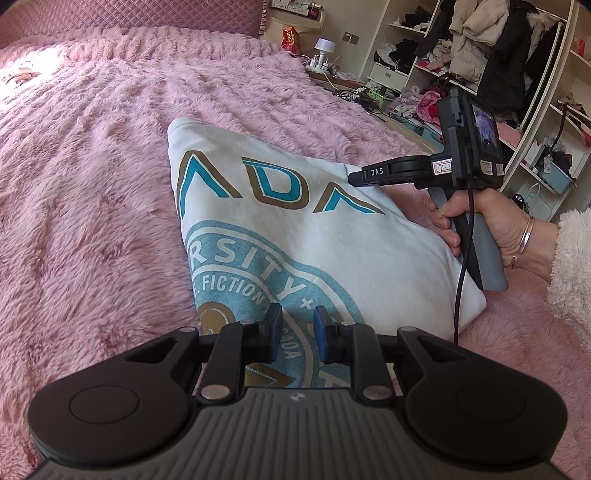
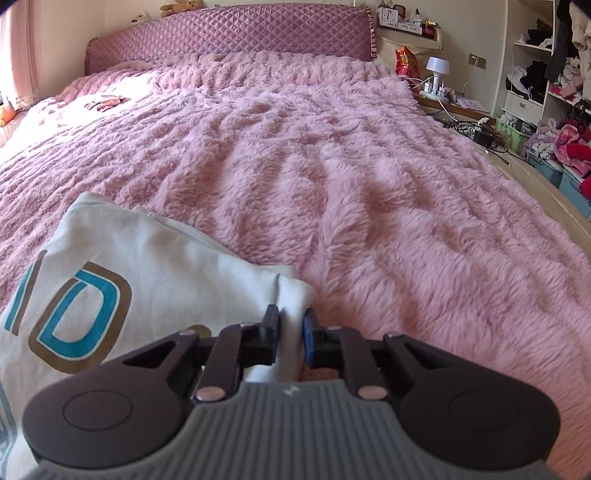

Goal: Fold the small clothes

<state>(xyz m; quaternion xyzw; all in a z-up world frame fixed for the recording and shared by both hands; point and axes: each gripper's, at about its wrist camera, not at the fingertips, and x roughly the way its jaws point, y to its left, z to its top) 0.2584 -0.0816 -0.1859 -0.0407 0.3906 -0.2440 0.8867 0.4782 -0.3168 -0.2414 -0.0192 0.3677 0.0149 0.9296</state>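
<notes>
A white shirt (image 1: 280,229) with teal and gold lettering and a round teal emblem lies folded on the pink fluffy bedspread (image 1: 92,166). My left gripper (image 1: 297,332) hovers over the emblem end with its jaws slightly apart and nothing between them. My right gripper (image 2: 291,328) is shut on the shirt's white right edge (image 2: 291,295). In the left wrist view the right gripper (image 1: 356,177) reaches the shirt's far right side, held by a hand. The shirt also shows at lower left in the right wrist view (image 2: 110,273).
The pink bedspread (image 2: 332,166) stretches to a quilted purple headboard (image 2: 229,33). A bedside table with a white lamp (image 2: 437,70) and cables stands right. Open shelves with clothes and bins (image 1: 480,55) line the right wall.
</notes>
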